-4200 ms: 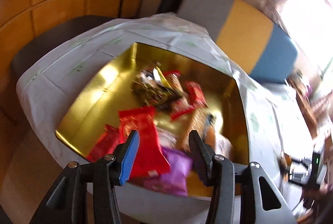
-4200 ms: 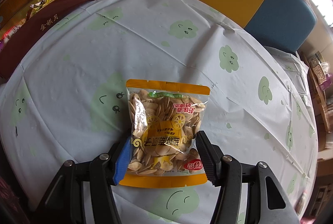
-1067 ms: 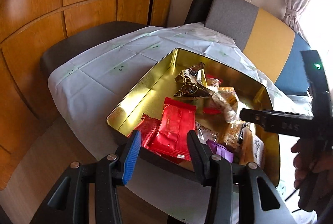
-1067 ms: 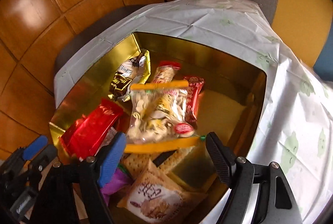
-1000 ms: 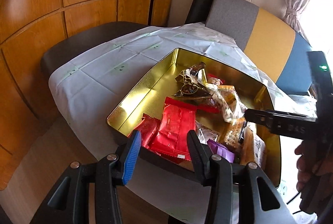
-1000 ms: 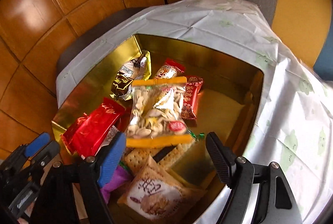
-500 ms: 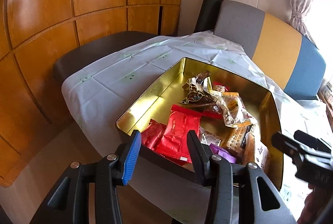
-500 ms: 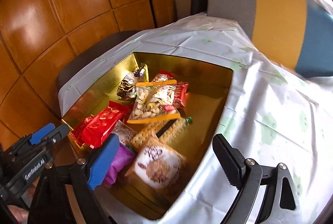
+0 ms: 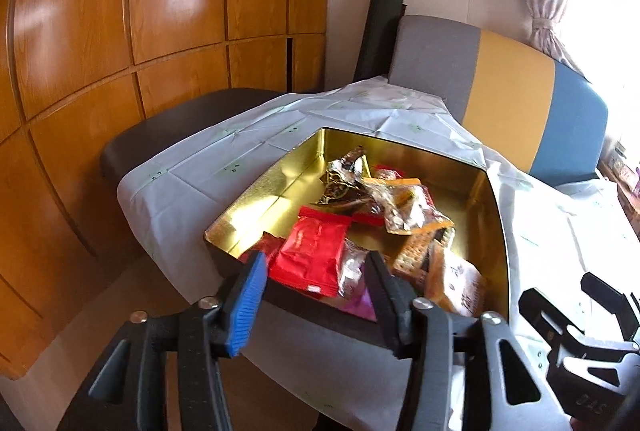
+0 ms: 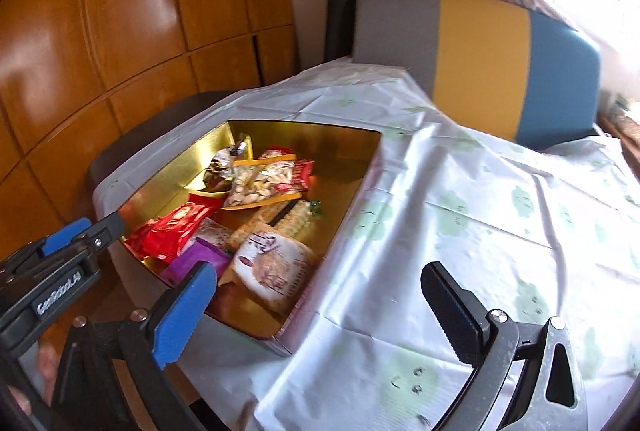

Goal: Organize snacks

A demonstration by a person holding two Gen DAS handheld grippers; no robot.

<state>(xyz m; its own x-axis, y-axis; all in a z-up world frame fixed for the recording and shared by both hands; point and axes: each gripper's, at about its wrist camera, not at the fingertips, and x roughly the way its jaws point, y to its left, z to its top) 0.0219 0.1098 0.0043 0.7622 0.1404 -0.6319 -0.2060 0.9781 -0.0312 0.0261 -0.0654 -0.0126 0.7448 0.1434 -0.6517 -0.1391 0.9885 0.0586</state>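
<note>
Left wrist view. The left gripper [image 9: 316, 295] is hovering at the near edge of the gold tin [image 9: 256, 187], its jaws opening with nothing between the pads. Inside the tin are lying a red packet [image 9: 316, 251], a seed bag [image 9: 412, 211] behind it, crackers [image 9: 412, 251] and a purple packet [image 9: 356, 305]. The right gripper [image 9: 576, 315] is showing beside the tin.

Right wrist view. The right gripper [image 10: 320, 311] is hanging over the tablecloth [image 10: 480, 211] beside the tin [image 10: 176, 163], jaws opening wide and empty. The seed bag [image 10: 260, 183] is resting mid-tin; a cookie pouch [image 10: 272, 267] is lying nearest. No snack is showing outside the tin, so collecting appears done; tidying within may remain.
</note>
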